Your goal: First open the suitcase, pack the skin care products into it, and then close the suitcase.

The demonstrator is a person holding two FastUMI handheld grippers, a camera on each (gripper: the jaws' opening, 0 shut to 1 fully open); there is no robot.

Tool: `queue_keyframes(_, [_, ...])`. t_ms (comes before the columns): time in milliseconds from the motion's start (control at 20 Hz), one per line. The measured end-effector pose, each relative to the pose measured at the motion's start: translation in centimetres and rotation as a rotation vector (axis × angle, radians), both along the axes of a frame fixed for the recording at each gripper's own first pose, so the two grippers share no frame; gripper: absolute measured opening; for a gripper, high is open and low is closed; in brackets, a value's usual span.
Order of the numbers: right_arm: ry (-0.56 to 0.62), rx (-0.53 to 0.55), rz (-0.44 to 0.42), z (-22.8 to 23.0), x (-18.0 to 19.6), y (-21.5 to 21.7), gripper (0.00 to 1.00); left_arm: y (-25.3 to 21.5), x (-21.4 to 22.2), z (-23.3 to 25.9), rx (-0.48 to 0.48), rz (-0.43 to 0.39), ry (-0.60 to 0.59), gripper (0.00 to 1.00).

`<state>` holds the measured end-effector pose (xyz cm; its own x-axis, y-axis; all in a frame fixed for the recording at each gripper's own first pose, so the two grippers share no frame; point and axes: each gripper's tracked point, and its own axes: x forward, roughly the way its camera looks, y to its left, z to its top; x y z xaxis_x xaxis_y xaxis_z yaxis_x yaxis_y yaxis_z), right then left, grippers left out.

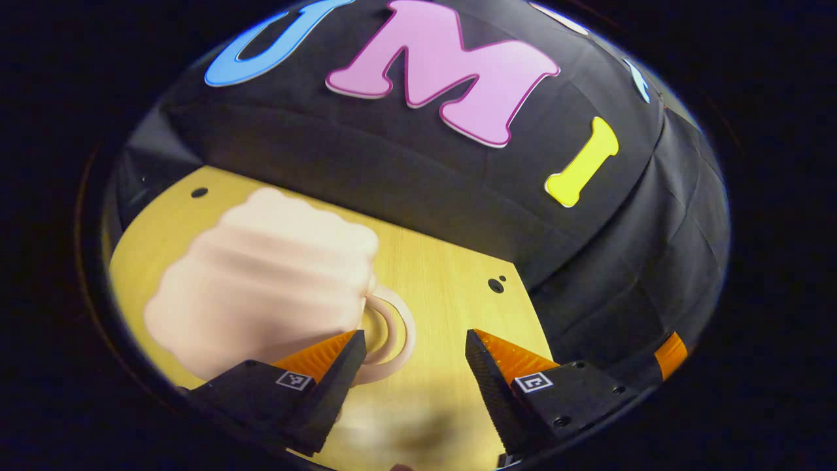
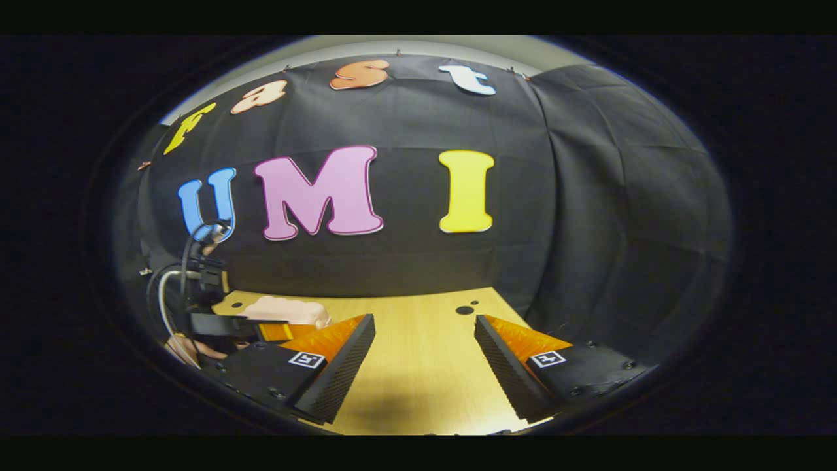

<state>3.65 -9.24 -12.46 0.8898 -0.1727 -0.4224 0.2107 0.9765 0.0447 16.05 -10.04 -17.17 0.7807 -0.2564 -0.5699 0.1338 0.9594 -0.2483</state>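
Note:
A pale pink ridged suitcase [image 1: 261, 281] lies blurred on the wooden table [image 1: 444, 275], with its looped handle [image 1: 395, 330] facing my side. My left gripper [image 1: 413, 340] is open just in front of it, and its left fingertip overlaps the handle loop. In the right gripper view the same suitcase [image 2: 288, 311] sits far left on the table [image 2: 425, 373]. My right gripper [image 2: 425, 322] hangs open over bare wood to the right of it, with nothing between its fingers. The left gripper [image 2: 219, 324] and the hand [image 2: 186, 347] holding it show beside the suitcase.
The black cloth wall closes the table's far and right edges. Small dark holes [image 1: 495, 285] mark the tabletop near the back edge, with another [image 1: 199, 192] at the far left. Cables [image 2: 167, 288] hang from the left gripper. Bare wood lies under both grippers.

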Motion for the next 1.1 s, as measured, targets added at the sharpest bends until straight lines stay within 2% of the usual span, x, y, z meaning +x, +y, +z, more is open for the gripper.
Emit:
queue_keyframes(300, [-0.042, -0.022, 0.052, 5.3, -3.4, 4.7, 0.97, 8.5, -6.1, 14.1, 0.189, 0.057, -0.332, 0.96])
queue_keyframes(500, [-0.070, 0.000, 0.077, 8.1, -5.2, 8.4, 0.97, 11.0, -10.6, 21.3, 0.213, 0.019, -0.474, 0.96])
queue_keyframes(900, [-0.105, -0.011, 0.095, 11.9, -9.1, 12.0, 0.97, 16.3, -16.7, 26.1, 0.237, 0.044, -0.592, 0.96])
queue_keyframes(1000, [-0.110, -0.011, 0.117, 12.2, -9.4, 12.7, 0.97, 16.7, -17.4, 26.1, 0.243, 0.038, -0.622, 0.96])
queue_keyframes(1100, [-0.116, -0.003, 0.132, 11.9, -9.3, 13.1, 0.97, 15.9, -18.0, 24.7, 0.223, 0.026, -0.584, 0.95])
